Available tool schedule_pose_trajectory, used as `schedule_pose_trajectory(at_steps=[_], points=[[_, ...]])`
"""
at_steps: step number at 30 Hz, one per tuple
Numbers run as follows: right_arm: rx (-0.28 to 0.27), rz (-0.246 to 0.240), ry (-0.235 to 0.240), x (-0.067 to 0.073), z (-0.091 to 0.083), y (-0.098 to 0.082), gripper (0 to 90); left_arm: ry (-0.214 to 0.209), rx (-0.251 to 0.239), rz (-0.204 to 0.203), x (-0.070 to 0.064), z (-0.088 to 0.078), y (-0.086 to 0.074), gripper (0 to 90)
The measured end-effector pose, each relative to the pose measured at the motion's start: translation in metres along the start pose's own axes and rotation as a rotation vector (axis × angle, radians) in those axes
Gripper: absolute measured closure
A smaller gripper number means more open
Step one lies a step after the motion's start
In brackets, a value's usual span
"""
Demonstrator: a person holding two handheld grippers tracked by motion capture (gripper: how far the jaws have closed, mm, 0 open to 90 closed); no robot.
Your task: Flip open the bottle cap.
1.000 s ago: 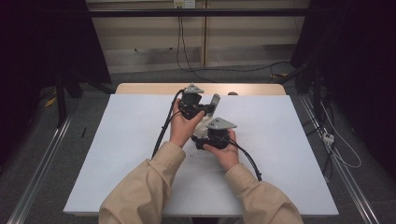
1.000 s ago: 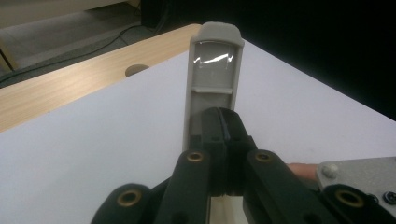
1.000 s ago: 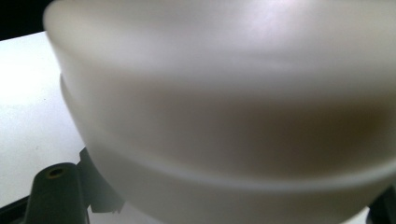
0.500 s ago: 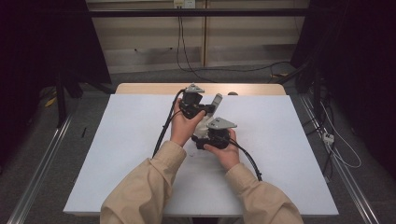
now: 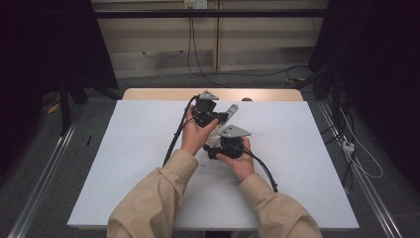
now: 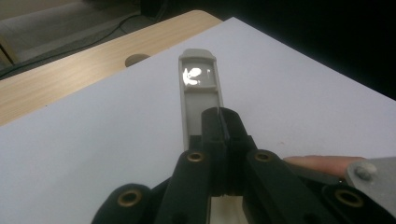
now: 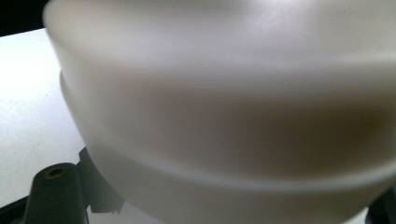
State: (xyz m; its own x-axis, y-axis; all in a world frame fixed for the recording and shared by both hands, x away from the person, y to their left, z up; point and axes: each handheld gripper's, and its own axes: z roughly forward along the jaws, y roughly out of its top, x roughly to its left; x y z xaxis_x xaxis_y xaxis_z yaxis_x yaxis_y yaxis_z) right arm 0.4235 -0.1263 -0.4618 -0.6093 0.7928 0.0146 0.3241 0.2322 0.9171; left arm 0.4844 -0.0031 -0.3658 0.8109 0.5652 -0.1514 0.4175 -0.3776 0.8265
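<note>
Our left hand-held gripper (image 6: 219, 135) is clenched on a grey handle (image 6: 200, 93) above the bench (image 5: 124, 148). The right hand-held gripper (image 5: 225, 148), just beside the handle, presses against a pale rounded body (image 7: 233, 107); its grip we cannot tell. We judge steady, level holding best.

The worktop (image 5: 124, 163) has a plain white cover, with a strip of bare pale wood (image 5: 148, 94) showing along its far edge. A round hole (image 6: 135, 59) sits in that wood strip. Grey floor (image 5: 44, 163) surrounds the worktop, with metal rails (image 5: 42, 183) running along both sides. Black cables (image 5: 247, 73) lie on the floor beyond the far edge, and a white cable (image 5: 364, 163) trails at the right. Dark curtains (image 5: 44, 44) hang on either side.
</note>
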Motion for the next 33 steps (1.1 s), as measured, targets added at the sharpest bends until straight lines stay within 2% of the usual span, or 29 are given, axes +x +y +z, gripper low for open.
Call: schedule_pose_trajectory(at_steps=[3, 9, 14, 17, 22, 23, 25, 28, 33], points=[[-0.001, 0.016, 0.008, -0.002, -0.001, 0.0, 18.4, -0.003, -0.001, -0.001, -0.001, -0.001, -0.001, 90.0], [0.026, -0.015, -0.007, 0.001, 0.0, 0.0, 13.6, -0.016, -0.001, -0.006, -0.001, -0.003, -0.003, 86.5], [0.051, 0.033, 0.028, 0.0, -0.003, -0.001, 6.2, -0.035, -0.018, -0.027, -0.001, -0.01, -0.003, 79.9], [0.068, 0.045, 0.029, 0.0, -0.007, -0.001, 4.7, -0.043, -0.025, -0.021, -0.003, -0.017, -0.004, 70.8], [0.055, 0.045, 0.042, -0.003, -0.02, 0.001, 4.1, -0.058, -0.025, -0.015, -0.004, -0.031, -0.008, 53.1], [0.052, 0.04, 0.043, -0.003, -0.023, 0.0, 3.9, -0.063, -0.02, -0.002, -0.004, -0.035, -0.009, 49.2], [0.06, 0.034, 0.045, -0.004, -0.029, 0.0, 3.9, -0.075, -0.014, 0.0, -0.004, -0.042, -0.013, 46.3], [0.066, 0.053, 0.054, -0.006, -0.037, -0.004, 4.6, -0.074, 0.006, 0.016, -0.003, -0.051, -0.019, 40.5], [0.064, 0.059, 0.047, -0.008, -0.052, -0.008, 5.8, -0.071, -0.001, 0.004, 0.001, -0.068, -0.034, 33.0]])
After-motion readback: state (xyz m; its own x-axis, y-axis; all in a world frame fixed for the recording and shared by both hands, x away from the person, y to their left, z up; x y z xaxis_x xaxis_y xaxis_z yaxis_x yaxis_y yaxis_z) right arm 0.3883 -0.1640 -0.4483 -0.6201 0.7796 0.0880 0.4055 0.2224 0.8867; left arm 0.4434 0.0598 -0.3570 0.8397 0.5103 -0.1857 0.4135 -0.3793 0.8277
